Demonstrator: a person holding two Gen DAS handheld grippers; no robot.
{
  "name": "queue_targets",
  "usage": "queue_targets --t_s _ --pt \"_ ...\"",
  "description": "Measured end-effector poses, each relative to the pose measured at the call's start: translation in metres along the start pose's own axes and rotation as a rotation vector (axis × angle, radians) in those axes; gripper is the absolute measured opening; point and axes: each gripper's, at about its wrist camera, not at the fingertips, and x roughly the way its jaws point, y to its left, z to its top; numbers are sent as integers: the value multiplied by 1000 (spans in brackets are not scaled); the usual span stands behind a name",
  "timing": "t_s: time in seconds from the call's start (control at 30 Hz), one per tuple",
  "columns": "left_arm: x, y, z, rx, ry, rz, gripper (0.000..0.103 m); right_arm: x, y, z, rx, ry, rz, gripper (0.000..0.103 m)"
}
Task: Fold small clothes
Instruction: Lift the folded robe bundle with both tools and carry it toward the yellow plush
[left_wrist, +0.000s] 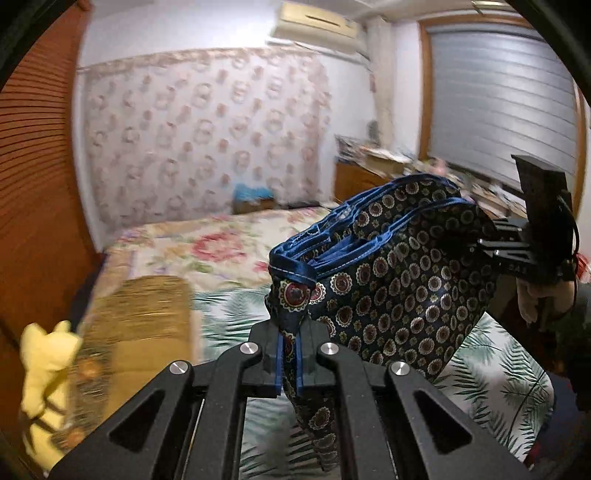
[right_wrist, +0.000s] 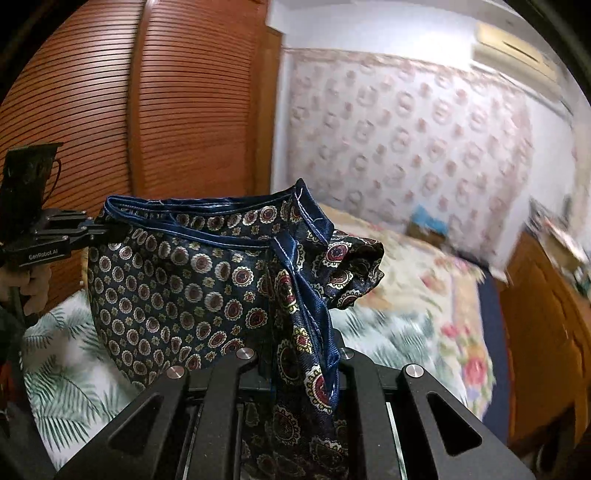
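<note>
The bed (left_wrist: 236, 240) fills the background under a leaf-print sheet (right_wrist: 70, 354). Above it hangs the navy patterned garment (left_wrist: 399, 280), stretched between both tools. Left gripper (left_wrist: 289, 354) is clamped on one corner; right gripper (right_wrist: 295, 365) is pinching the other. Only the left view catches the yellow plush toy (left_wrist: 44, 354), near left.

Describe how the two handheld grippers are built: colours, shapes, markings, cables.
The left gripper is a matte black linkage of angular bars with triangular cut-outs, round silver pivot pins and blue-lined finger pads. The right gripper has the same black bars and silver pins. Seen from the other camera, each carries an upright black block with a thin black cable; the left's side reads "GenRobot.AI" in white.
</note>
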Motion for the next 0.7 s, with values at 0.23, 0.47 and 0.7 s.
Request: queue_targets --t_s 0.23,0.47,0.7 --pt "-47 78 -27 -123 -51 187 5 80 40 90 -199 -5 161 12" --pt "-55 146 -81 -310 -8 268 5 193 104 154 -342 59 270 12" --pt "-47 160 -121 -350 75 324 5 296 152 177 -394 130 256 35"
